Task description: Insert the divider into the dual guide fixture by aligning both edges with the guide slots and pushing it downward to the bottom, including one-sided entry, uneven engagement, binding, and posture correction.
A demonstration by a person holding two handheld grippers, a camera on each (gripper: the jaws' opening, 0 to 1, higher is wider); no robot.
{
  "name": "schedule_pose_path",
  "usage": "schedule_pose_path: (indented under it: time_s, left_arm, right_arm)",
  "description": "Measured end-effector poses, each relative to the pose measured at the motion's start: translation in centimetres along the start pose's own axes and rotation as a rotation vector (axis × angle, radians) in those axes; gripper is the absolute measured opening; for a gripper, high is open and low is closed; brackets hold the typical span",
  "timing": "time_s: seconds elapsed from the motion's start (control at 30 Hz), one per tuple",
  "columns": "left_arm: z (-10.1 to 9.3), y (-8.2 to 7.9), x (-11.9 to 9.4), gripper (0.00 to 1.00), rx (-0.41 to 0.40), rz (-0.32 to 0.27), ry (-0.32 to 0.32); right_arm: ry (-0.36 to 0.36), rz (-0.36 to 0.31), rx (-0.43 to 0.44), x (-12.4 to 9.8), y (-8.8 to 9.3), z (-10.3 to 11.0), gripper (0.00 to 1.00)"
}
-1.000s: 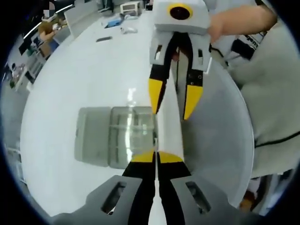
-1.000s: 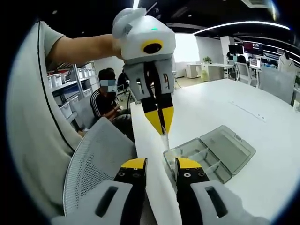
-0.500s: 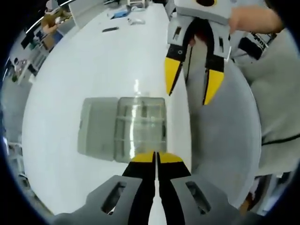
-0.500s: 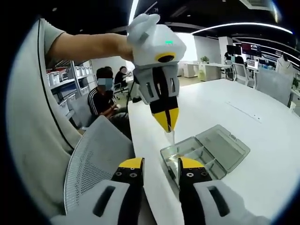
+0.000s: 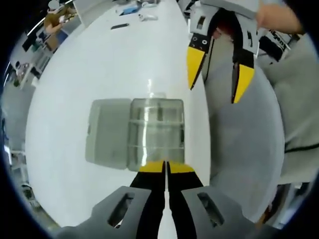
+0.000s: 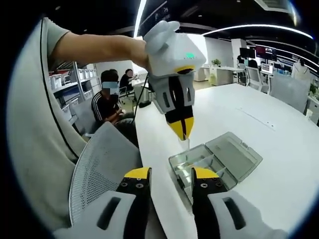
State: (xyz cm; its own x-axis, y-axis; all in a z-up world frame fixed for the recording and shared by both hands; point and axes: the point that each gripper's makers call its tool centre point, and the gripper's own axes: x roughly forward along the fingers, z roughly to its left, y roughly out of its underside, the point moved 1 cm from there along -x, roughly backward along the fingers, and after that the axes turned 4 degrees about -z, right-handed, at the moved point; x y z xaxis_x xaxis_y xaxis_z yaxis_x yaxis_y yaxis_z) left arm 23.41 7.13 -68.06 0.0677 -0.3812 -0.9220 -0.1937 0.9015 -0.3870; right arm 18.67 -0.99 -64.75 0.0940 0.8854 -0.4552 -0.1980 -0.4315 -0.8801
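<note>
We hold our left gripper (image 5: 166,168) just above a clear plastic compartment box (image 5: 156,132) that lies open on the white table (image 5: 99,69), its jaws pressed together with no gap we can make out between the yellow tips. In the right gripper view the same gripper (image 6: 181,130) hangs tip-down over the box (image 6: 199,162), and a thin pale strip, which we take to be the divider (image 6: 185,144), runs from its closed tips down toward the box's compartments; we cannot tell whether the strip's edges sit in any guide slots.

The box's flat lid (image 5: 107,133) is folded open to the left in the left gripper view, lying on the table beside the tray. Ribs split the tray into several cells.

Our right gripper (image 5: 218,74) shows at the far right of the left gripper view, past the table edge, with its two yellow-tipped jaws spread well apart and nothing between them. In its own view its jaws (image 6: 167,175) rise from the bottom, likewise apart.

A grey mesh chair back (image 6: 102,169) stands near the table's edge, and a seated person (image 6: 110,107) is farther back by some shelving. Small items (image 5: 119,26) lie at the far end of the table.
</note>
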Motion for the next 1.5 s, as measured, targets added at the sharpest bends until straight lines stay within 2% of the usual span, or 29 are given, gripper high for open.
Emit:
schedule_pose_path:
  time_s: [0.67,1.5]
  left_arm:
    - [1.4,0.6,1.3,0.0,-0.028,-0.001,-0.042]
    - [1.5,1.1,2.3,0.0,-0.02,0.002,-0.041]
  right_arm:
    - [0.007,0.004,0.018,-0.2,0.0,0.2,0.3]
    - [0.011,-0.002,0.036,-0.2,0.1,0.1,0.32]
